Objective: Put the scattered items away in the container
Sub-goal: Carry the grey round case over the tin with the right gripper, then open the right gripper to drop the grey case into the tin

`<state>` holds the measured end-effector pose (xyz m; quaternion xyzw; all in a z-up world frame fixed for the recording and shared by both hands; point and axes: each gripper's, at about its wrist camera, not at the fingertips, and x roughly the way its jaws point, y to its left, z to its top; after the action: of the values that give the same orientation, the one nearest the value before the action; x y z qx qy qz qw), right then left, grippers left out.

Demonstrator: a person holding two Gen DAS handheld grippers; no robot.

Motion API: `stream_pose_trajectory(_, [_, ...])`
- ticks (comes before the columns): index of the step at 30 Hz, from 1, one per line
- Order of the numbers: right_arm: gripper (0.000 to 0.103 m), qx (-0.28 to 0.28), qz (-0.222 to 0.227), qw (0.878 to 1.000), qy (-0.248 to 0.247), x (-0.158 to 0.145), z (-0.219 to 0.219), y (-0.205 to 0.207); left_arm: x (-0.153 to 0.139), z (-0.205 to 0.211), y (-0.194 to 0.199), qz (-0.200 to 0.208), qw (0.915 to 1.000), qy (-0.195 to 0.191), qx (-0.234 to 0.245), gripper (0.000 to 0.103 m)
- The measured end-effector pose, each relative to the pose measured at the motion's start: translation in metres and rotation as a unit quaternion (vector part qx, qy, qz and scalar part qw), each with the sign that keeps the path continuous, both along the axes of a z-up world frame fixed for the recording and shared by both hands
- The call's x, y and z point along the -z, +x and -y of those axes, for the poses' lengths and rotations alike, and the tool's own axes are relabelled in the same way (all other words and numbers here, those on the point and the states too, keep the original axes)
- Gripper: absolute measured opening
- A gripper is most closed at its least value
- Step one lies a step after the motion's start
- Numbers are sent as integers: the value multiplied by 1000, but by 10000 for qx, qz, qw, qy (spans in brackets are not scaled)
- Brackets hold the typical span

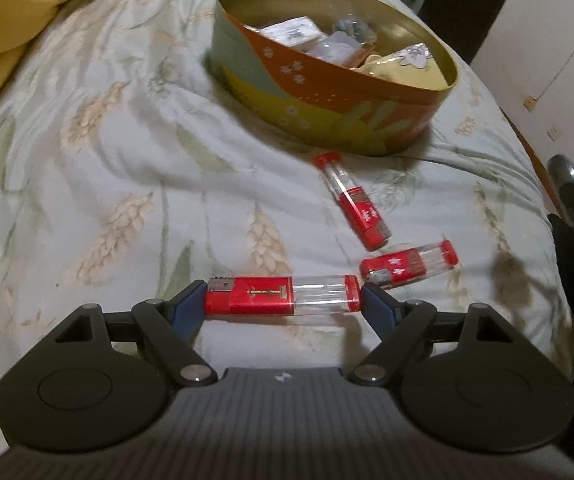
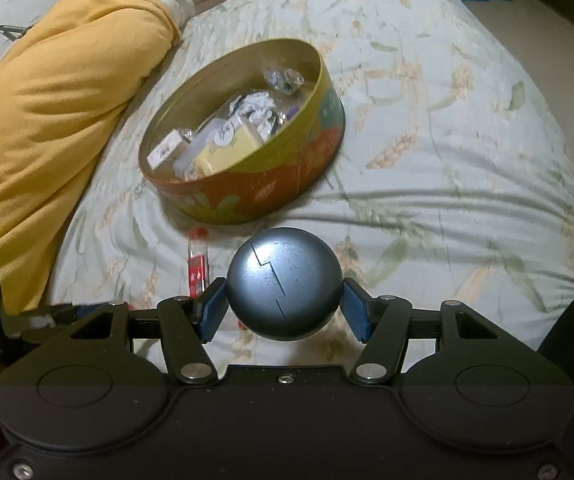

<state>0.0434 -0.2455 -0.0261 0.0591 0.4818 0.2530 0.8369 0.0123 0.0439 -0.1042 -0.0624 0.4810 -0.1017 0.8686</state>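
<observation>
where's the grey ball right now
In the right wrist view, the grey ball sits clamped in the right gripper, above the bedspread, just short of the round tin.

we are seeing the left tool (image 1: pixel 283 300) as matte black, with two round side housings, silver pivot screws on angled link arms, blue ribbed pads (image 1: pixel 379 306) and a grey ridged body bearing a small white mark. the right tool (image 2: pixel 283 304) is showing the same black build, blue pads (image 2: pixel 213 312), silver screws and a black body.
</observation>
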Motion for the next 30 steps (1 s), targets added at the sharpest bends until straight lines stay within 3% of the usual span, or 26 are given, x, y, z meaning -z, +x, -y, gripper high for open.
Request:
stream_pose_trajectory(5, [58, -53, 184, 9997, -163, -16, -10, 10, -1, 1, -3, 214, 9998, -37, 6, 83])
stream_pose_trajectory(16, [58, -182, 607, 9975, -313, -51, -57, 42, 3, -15, -3, 283, 9967, -698, -304, 83])
stream_pose_trajectory(29, [59, -296, 876, 9942, -545, -59, -132, 90, 1, -18, -5, 376, 9948, -899, -285, 83])
stream_pose_trajectory(30, [64, -243, 946, 9937, -559, -60, -135, 91, 1, -18, -5, 377, 9948, -902, -283, 83])
